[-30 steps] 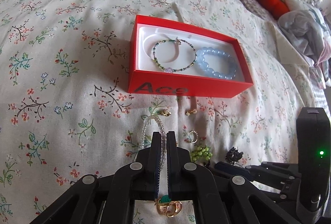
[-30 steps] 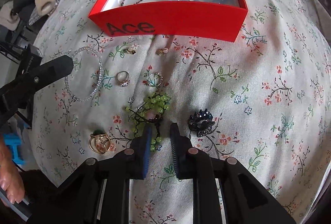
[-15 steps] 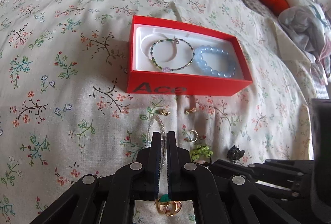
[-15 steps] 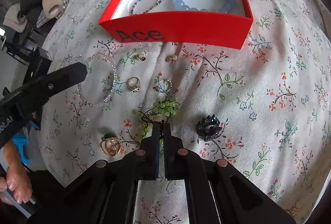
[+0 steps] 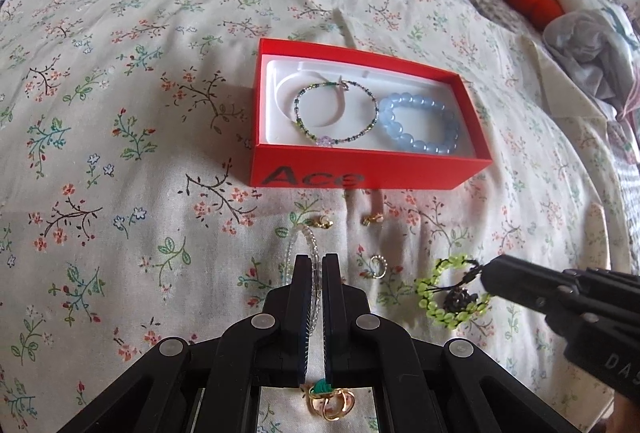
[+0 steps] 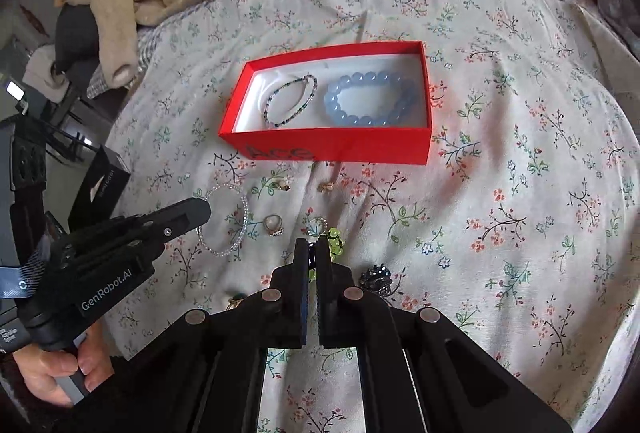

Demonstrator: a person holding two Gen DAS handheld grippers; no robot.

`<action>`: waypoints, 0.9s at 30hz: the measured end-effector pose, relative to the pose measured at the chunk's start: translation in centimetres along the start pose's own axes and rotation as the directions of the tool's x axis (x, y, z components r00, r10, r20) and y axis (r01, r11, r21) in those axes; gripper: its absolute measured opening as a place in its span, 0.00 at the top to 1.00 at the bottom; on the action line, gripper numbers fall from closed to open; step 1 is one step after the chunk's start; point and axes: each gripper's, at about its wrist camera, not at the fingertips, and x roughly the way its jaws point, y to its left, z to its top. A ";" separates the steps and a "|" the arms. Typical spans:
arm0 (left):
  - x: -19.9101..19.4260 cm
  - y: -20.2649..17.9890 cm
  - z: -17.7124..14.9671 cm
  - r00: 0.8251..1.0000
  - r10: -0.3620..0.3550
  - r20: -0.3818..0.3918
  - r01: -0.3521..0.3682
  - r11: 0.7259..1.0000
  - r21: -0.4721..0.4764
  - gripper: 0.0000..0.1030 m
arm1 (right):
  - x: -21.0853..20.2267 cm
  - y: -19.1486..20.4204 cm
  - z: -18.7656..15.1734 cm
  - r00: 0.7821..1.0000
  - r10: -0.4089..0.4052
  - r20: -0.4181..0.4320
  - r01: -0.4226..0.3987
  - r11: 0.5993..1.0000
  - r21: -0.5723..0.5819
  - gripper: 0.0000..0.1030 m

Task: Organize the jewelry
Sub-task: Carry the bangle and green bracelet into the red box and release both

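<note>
On a floral bedspread (image 5: pixel 120 93), the left gripper (image 5: pixel 312 265) hovers pressed together, empty, over a clear bead bracelet (image 5: pixel 310 241); two bracelets already fill the red box (image 5: pixel 360 175); rings and earrings remain; the right gripper (image 6: pixel 312 249) pinches the green bead bracelet (image 5: pixel 448 293), lifted.

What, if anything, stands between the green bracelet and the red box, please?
Nothing raised. The right gripper holds the green bracelet above the bedspread; only small rings and earrings lie flat below the way to the red box.

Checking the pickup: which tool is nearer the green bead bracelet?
Right. The right tool is shut on the green bead bracelet; the left tool sits apart, over the clear bracelet.
</note>
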 end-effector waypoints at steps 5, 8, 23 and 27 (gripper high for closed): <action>-0.4 -0.7 0.2 1.000 -0.006 0.019 0.006 1.000 0.017 1.00 | -1.1 -0.2 0.5 0.998 -0.033 0.049 0.034 0.999 -0.020 0.97; -0.7 -1.1 0.3 0.999 -0.018 0.032 0.017 1.000 0.017 1.00 | -1.6 -0.5 0.7 0.997 -0.041 0.071 0.042 0.999 -0.013 0.97; -1.8 -1.8 3.0 0.985 -0.112 0.133 0.115 0.993 -0.014 1.00 | -3.7 -1.3 2.7 0.984 -0.047 0.171 0.044 0.999 0.020 0.97; -1.6 -1.7 4.3 0.977 -0.153 0.151 0.158 0.987 -0.027 1.00 | -4.1 -1.3 3.8 0.979 -0.027 0.200 0.017 0.999 0.048 0.97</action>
